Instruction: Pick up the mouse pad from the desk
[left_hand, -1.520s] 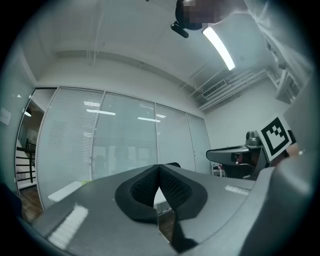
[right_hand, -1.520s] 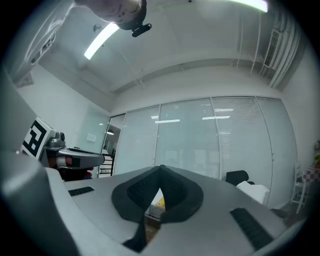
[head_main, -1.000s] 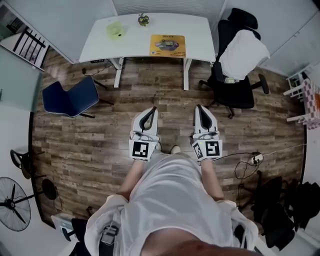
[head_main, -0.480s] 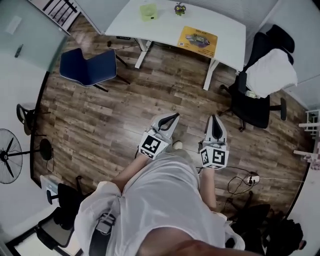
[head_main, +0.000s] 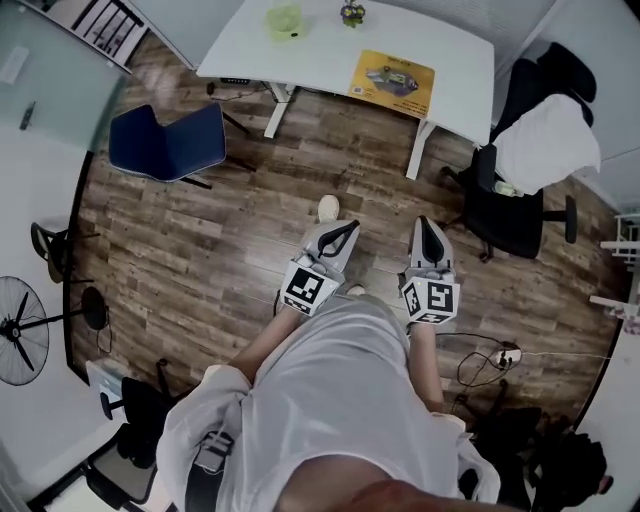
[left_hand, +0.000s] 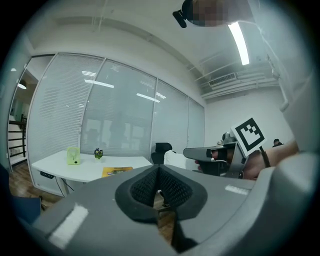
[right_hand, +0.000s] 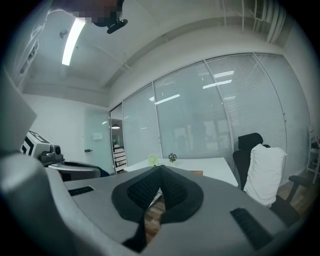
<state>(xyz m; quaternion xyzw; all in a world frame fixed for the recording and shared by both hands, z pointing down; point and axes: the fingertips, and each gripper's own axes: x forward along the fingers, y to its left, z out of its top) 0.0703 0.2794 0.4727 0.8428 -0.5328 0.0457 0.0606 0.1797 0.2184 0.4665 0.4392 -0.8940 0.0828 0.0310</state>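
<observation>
Head view: the person stands on the wooden floor (head_main: 200, 230), well back from the white surface (head_main: 320, 62), with both tools held out low in front.
Mouse pad: a yellow printed rectangle (head_main: 392, 83) lies flat towards the right end of the surface, close to its near edge and well apart from both grippers.
Left gripper: it points towards the surface (head_main: 343, 233), and its own view shows the jaws pressed together with nothing between them.
Right gripper: it sits beside the left one (head_main: 426, 232), jaws likewise closed tight and empty.
Neighbours: a green container (head_main: 285, 20) and a small plant figure (head_main: 351, 13) sit nearer the far edge, apart from the pad.
Around the surface: a blue chair (head_main: 165, 142) stands to the left, and a black chair (head_main: 505, 205) carrying a white cushion (head_main: 548, 140) stands just to the right.
Handling, my read: the pad looks thin, light and floppy, not fragile. The underside probably grips the top, so it will resist sliding and will droop from a one-sided hold.
Where to take hold: the near edge or a near corner looks best. One jaw would slip under and the other on top, so the jaws must open first.
Watch for: pads skating over the flat face without catching an edge.
</observation>
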